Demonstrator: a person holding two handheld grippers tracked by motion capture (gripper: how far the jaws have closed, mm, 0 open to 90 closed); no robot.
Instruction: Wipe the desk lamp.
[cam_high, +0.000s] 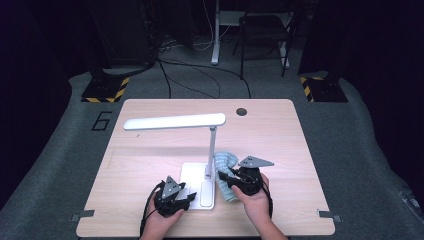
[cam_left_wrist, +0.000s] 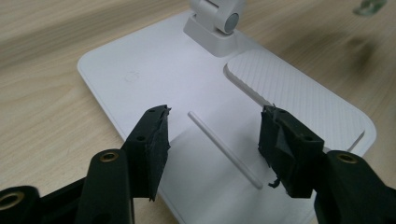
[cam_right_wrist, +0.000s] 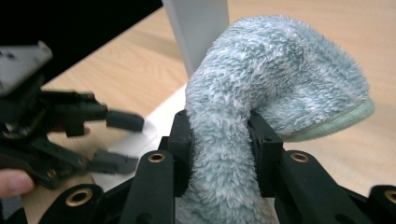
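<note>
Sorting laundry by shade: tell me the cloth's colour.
Pale blue-green, fluffy cloth; clearest in the right gripper view.

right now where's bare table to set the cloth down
Free: the wide strip right of the cloth, out to the table edge, and the far-left stretch under the lamp head. Crowded: the lamp base, with both grippers beside it.

cloth (cam_right_wrist: 261, 79): pale blue-green, fluffy | lamp (cam_high: 176, 121): white, base pad diagonally ribbed | table (cam_high: 150, 155): light wood grain
</note>
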